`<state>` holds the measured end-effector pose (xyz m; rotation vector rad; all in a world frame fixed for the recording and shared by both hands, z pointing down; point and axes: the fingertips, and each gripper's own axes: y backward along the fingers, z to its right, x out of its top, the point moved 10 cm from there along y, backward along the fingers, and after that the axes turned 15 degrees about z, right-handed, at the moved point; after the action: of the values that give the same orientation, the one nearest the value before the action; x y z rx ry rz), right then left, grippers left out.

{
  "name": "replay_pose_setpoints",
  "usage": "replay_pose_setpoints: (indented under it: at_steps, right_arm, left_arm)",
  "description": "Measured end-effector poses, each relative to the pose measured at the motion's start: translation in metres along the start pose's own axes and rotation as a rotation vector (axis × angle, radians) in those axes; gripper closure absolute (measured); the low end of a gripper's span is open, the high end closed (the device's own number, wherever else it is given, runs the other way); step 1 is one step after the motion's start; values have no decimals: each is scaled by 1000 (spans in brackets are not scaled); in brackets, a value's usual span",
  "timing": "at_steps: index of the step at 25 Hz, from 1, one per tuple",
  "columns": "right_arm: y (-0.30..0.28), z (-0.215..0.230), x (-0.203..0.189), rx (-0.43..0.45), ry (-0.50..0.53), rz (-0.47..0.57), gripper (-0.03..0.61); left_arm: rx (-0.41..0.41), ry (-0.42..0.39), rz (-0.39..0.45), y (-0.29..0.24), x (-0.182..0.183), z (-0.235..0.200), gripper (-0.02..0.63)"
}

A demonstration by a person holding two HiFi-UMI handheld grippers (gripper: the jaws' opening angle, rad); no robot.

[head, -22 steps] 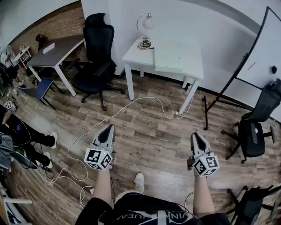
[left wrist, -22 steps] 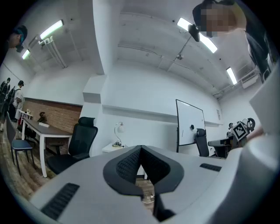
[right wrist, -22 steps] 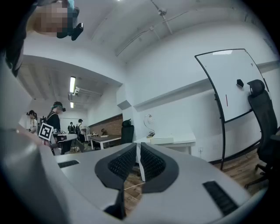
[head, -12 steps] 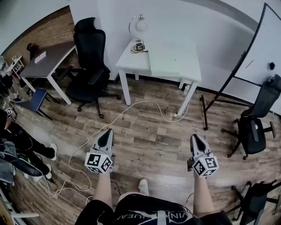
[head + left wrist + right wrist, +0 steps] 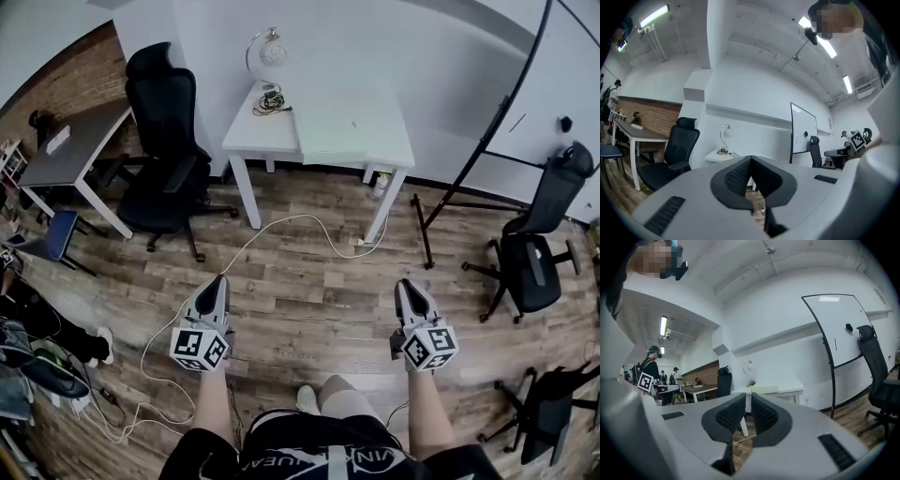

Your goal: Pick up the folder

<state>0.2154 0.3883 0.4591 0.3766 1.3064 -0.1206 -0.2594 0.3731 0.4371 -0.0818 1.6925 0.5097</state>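
The folder [image 5: 347,131] is a pale green flat sheet lying on the right part of the white table [image 5: 255,133] by the far wall. In the right gripper view the folder [image 5: 764,389] shows as a thin edge just above the jaws. My left gripper [image 5: 220,281] and right gripper [image 5: 405,284] are held level over the wood floor, well short of the table and about a shoulder's width apart. The pads of the left gripper [image 5: 751,160] meet with nothing between them. The right gripper [image 5: 748,398] is shut and empty too.
A globe lamp [image 5: 267,49] and a coil of cable [image 5: 269,98] sit at the table's left end. A black office chair [image 5: 164,141] and grey desk [image 5: 66,155] stand left, a whiteboard stand [image 5: 487,141] and another chair [image 5: 534,244] right. A white cord [image 5: 281,225] crosses the floor.
The table and folder have drifted left and slightly nearer in the head view as the person steps forward. Both grippers keep their pose and stay shut.
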Motion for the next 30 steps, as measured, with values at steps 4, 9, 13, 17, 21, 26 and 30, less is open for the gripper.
replay_pose_setpoints:
  at_steps: [4, 9, 13, 17, 21, 26, 30]
  right_arm:
    - [-18, -1, -6, 28, -31, 15, 525]
    - [-41, 5, -12, 26, -50, 19, 436]
    - [-64, 10, -15, 32, -66, 17, 420]
    - [-91, 18, -21, 29, -81, 18, 417]
    - [-114, 31, -27, 25, -86, 17, 411]
    - [-138, 45, -37, 10, -98, 3, 408]
    - [-158, 56, -43, -1, -110, -17, 407]
  left_arm:
    - [-8, -1, 4, -7, -4, -6, 600]
    - [9, 6, -2, -16, -11, -14, 600]
    - [15, 3, 2, -31, -10, -25, 600]
    - [19, -3, 2, -54, -15, -37, 600]
    - [12, 0, -1, -81, -23, -42, 600]
    - [4, 5, -13, -113, -34, -50, 600]
    - [8, 10, -23, -136, -42, -59, 600]
